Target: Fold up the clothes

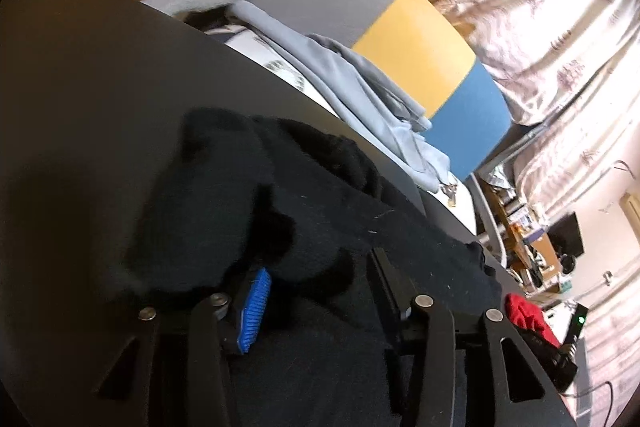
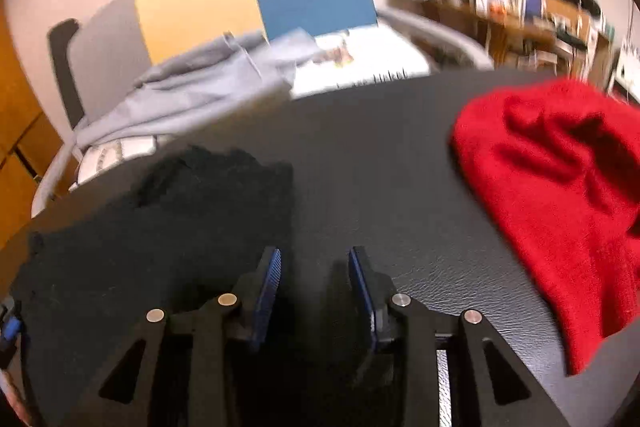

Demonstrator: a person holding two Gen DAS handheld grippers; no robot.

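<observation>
A black knit garment point(image 1: 320, 211) lies bunched on the dark table point(image 1: 100, 87). My left gripper point(image 1: 320, 267) hovers just above it, open, its blue pad point(image 1: 254, 307) close to a fold, and the cloth lies loose beneath the jaws. In the right wrist view the same black garment point(image 2: 160, 227) spreads over the left part of the table point(image 2: 360, 131). My right gripper point(image 2: 314, 261) stands open at the garment's right edge with nothing between its blue pads point(image 2: 268, 279). A red knit garment point(image 2: 560, 187) lies crumpled on the right and shows as a small patch point(image 1: 524, 315) in the left wrist view.
Behind the table stands a chair with a grey, yellow and blue back point(image 1: 412, 47), and light grey-blue clothes point(image 1: 360, 87) are draped on its seat. A black device with a green light point(image 1: 576, 327) sits near the red garment. Curtains and cluttered shelves point(image 2: 540, 7) fill the background.
</observation>
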